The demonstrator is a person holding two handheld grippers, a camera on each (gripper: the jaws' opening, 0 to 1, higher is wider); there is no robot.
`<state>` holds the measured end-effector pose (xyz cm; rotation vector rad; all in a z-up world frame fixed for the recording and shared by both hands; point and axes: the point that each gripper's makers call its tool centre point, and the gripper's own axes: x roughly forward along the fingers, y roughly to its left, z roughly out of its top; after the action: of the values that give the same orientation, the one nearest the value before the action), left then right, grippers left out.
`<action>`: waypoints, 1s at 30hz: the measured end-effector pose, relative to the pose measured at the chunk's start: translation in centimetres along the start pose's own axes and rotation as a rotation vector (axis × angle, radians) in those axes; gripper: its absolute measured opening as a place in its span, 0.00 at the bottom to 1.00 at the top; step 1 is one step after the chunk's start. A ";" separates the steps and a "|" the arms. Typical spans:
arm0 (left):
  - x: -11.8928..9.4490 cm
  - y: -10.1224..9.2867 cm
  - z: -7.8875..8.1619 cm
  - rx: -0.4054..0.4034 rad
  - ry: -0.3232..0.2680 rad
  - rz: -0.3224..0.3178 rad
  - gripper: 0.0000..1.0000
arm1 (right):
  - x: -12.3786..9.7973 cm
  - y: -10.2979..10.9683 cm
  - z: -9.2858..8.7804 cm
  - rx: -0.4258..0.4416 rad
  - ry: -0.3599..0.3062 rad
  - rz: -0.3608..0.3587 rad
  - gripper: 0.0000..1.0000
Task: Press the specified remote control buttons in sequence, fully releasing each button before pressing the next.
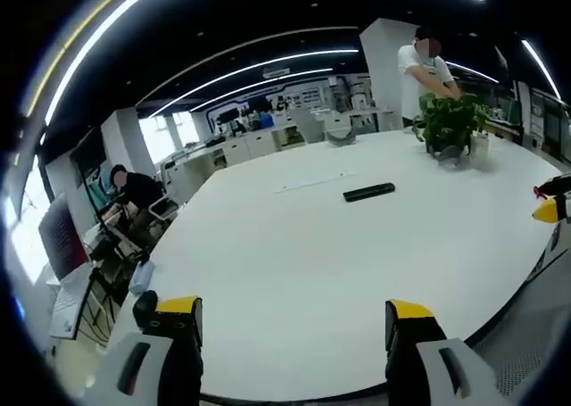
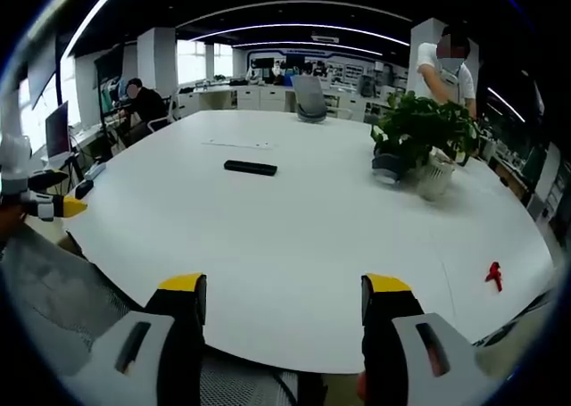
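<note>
Bright ceiling strip lights (image 1: 268, 67), fisheye-bent edges.

One remote control (image 2: 250, 167), one potted plant (image 2: 419, 134), one red clip (image 2: 493, 275), two people (image 2: 451, 62)

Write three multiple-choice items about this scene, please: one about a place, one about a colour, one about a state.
1. Where does the remote control lie?
A. on the white table
B. on a chair
C. between the right gripper's jaws

2. What colour is the small object near the table's edge?
A. blue
B. red
C. green

3. How is the right gripper?
A. shut on the remote control
B. shut on a leaf
C. open, holding nothing

Answers: 1 A, the remote control rests flat on the tabletop, left of the potted plant. 2 B, it is plainly red. 3 C, its jaws stand apart over bare table.
</note>
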<state>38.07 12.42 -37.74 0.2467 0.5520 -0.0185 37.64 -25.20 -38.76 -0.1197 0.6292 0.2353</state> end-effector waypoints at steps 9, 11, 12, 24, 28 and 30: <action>0.1 -0.3 -0.1 -0.003 0.004 -0.015 0.86 | 0.1 0.0 -0.2 -0.001 0.011 -0.001 0.72; 0.1 -0.3 -0.1 -0.005 0.006 -0.019 0.86 | 0.1 0.0 -0.2 -0.003 0.013 -0.002 0.72; 0.1 -0.4 -0.1 -0.006 0.007 -0.020 0.86 | 0.1 0.0 -0.3 -0.006 0.017 -0.002 0.72; 0.2 -0.7 -0.3 -0.013 0.021 -0.044 0.85 | 0.2 0.1 -0.4 -0.006 0.025 0.004 0.70; 0.2 -1.0 -0.5 0.007 0.035 -0.051 0.85 | 0.1 0.0 -0.4 -0.002 0.024 0.003 0.69; 0.3 -1.1 -0.6 0.008 0.039 -0.054 0.85 | 0.1 0.1 -0.3 0.002 0.021 0.005 0.69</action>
<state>37.88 11.52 -38.63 0.2408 0.5973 -0.0681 37.54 -25.18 -39.09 -0.1190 0.6511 0.2387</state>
